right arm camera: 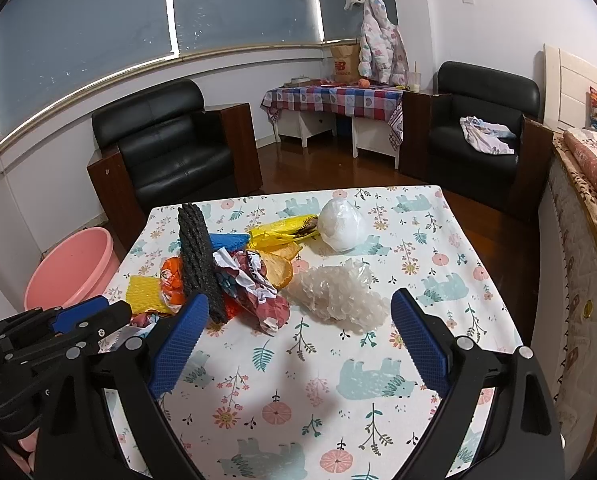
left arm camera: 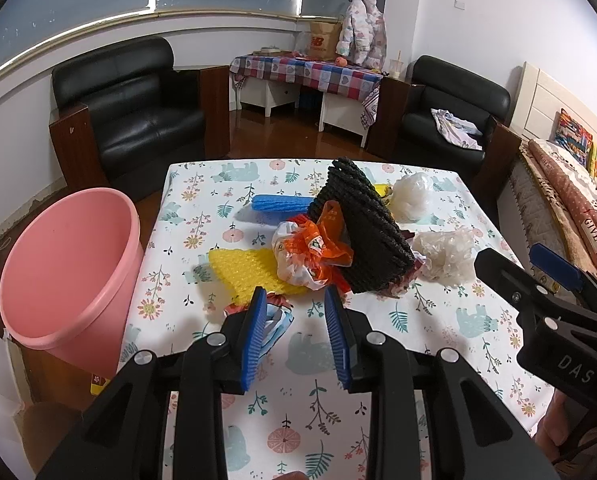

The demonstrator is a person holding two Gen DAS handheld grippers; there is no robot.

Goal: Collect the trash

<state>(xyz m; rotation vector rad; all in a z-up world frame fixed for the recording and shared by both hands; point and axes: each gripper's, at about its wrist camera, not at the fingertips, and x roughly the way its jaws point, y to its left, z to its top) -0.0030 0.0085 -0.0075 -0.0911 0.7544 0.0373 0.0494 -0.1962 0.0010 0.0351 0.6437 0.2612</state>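
Item: trash heap, mid-desk [left arm camera: 438, 344], uncollected. We list a black mesh roll [left arm camera: 362, 232], orange-and-white bag [left arm camera: 306, 252], yellow foam net [left arm camera: 246, 272], blue foam net [left arm camera: 278, 202], two clear plastic wads [left arm camera: 446, 256] and, in the right view, crumpled printed paper [right arm camera: 254, 288]. A small crumpled wrapper [left arm camera: 272, 322] lies nearest, touching the left tool's left pad. Left tool [left arm camera: 294, 300]: jaws partly open, holding nothing that we can see. Right tool [right arm camera: 298, 312]: jaws spread wide, empty, low over the desk facing the nearer clear wad [right arm camera: 338, 296]. Pink bucket [left arm camera: 62, 272]: on the floor beside the desk's left edge. Step judged: first pickup being lined up. Next move, in our view: close on one piece, then carry it left over the bucket rim.
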